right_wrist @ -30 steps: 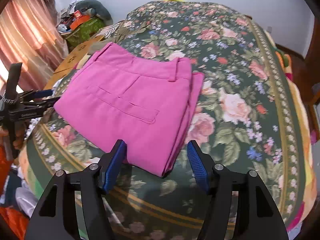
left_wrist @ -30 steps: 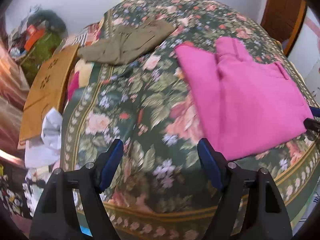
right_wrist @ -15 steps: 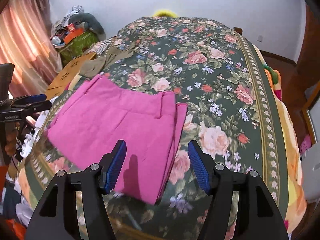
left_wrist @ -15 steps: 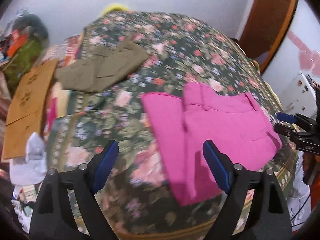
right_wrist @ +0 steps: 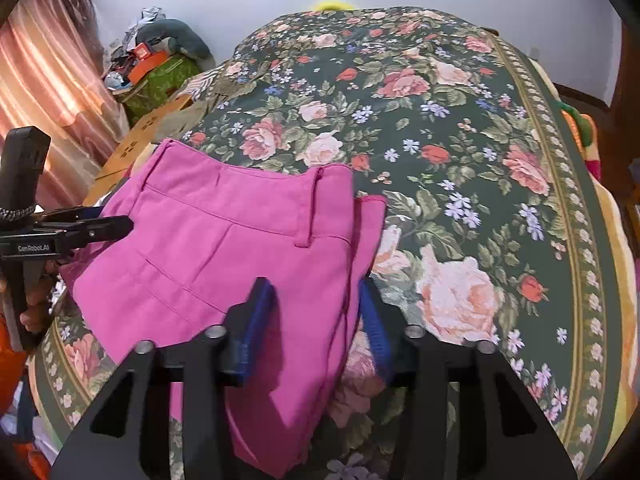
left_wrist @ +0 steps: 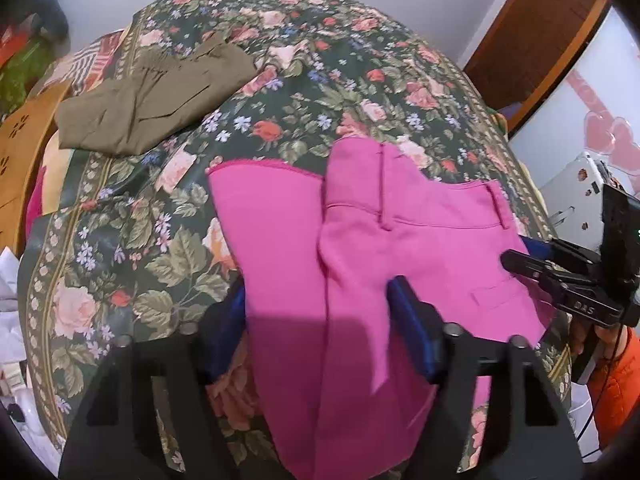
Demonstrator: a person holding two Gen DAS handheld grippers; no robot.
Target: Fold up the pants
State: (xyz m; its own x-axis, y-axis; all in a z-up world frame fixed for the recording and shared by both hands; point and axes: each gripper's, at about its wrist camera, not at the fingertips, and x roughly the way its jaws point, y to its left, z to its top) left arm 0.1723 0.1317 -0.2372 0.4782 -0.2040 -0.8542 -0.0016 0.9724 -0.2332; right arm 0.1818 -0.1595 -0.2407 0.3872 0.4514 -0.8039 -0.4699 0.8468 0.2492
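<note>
On the bed [right_wrist: 460, 128], near its foot edge, the folded pink pants [left_wrist: 360, 260] lie with the waistband toward the right tongs [left_wrist: 520, 258], their near fold hidden under the left tongs [left_wrist: 316, 320]; floral cover stretches bare beyond; olive trousers [left_wrist: 152, 96] rest well apart; both tongs stand open astride pink cloth, neither plainly gripping it.

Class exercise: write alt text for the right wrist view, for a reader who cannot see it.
Folded pink pants lie on a floral bedspread, with the right gripper open astride their near right edge. The left gripper reaches in from the left edge of the picture.
</note>
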